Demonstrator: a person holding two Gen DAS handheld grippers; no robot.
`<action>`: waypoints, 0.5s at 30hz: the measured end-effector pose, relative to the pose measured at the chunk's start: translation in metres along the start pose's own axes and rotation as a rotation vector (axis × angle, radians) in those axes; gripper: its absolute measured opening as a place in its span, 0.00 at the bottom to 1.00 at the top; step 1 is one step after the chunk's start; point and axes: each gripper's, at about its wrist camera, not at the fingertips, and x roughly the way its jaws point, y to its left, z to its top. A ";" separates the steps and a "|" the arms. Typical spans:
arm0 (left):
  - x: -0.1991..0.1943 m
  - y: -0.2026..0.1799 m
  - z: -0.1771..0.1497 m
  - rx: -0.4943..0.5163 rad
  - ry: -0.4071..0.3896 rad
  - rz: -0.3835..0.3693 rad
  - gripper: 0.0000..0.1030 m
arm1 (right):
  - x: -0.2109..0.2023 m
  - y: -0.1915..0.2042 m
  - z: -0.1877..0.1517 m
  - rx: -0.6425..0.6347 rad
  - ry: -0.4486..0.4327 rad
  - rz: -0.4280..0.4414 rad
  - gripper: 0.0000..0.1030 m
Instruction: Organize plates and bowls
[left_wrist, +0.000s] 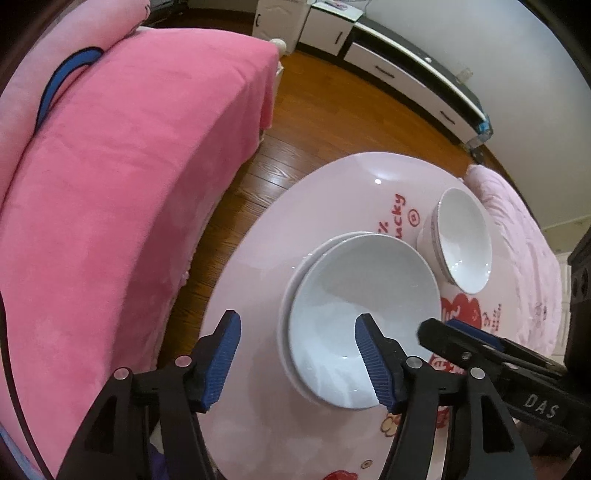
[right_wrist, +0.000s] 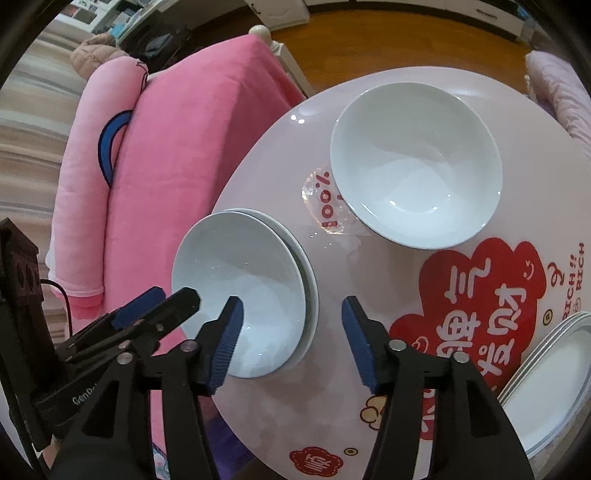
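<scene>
Two white bowls (left_wrist: 362, 310) sit nested, the upper one slightly off-centre, on a round pink table (left_wrist: 332, 192). My left gripper (left_wrist: 297, 356) hangs open above their left rim, one pad over the bowl and one over the table. My right gripper (right_wrist: 291, 334) is open over the opposite rim of the same bowls (right_wrist: 240, 273), touching nothing. Each gripper shows in the other's view: the right gripper (left_wrist: 443, 328) and the left gripper (right_wrist: 173, 299). A second white bowl (right_wrist: 417, 162) stands farther back on the table (right_wrist: 354, 369); in the left wrist view this far bowl (left_wrist: 463, 236) rests in a grey-rimmed dish.
A stack of white plates (right_wrist: 554, 387) sits at the table's right edge. A pink-covered bed (left_wrist: 129, 184) runs close along the table's left side. A pale pink cushioned seat (left_wrist: 517, 229) lies beyond the table, with wooden floor (left_wrist: 332, 103) and a low white cabinet (left_wrist: 406, 70) behind.
</scene>
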 end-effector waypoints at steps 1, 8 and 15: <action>-0.002 0.001 0.000 0.001 -0.004 0.002 0.64 | -0.001 -0.001 -0.002 0.004 -0.005 -0.001 0.69; -0.016 0.013 -0.002 -0.002 -0.029 0.023 0.83 | -0.009 -0.019 -0.015 0.070 -0.043 0.034 0.87; -0.022 0.015 -0.004 0.009 -0.036 0.066 0.92 | -0.008 -0.029 -0.021 0.078 -0.063 0.026 0.96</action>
